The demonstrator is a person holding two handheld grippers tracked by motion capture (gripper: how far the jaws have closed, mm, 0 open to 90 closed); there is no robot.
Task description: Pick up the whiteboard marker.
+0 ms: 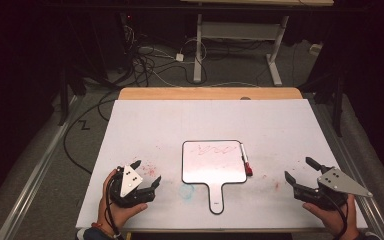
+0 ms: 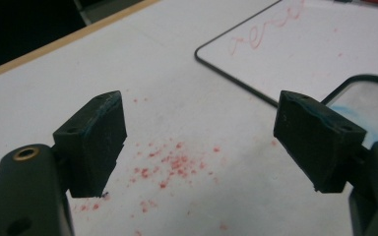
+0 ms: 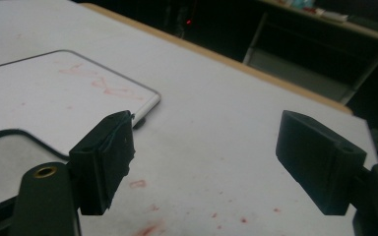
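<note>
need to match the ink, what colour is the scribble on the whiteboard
Red, on the whiteboard; clearest in the left gripper view.

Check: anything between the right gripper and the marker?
Bare table, just faint red smudges, in the high view between right gripper and marker.

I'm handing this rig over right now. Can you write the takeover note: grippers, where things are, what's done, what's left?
Left gripper: open, empty, resting at the near left of the table, over red specks.
Right gripper: open, empty, at the near right.
Whiteboard: flat between the grippers, handle toward the person, red scribble along its top.
Marker: lying along the board's right edge, red cap toward the person.
Done: nothing in hand; scribble not wiped.
Left, probably: pick up the marker or deal with the scribble. A blue smudge sits on the table left of the handle.
</note>
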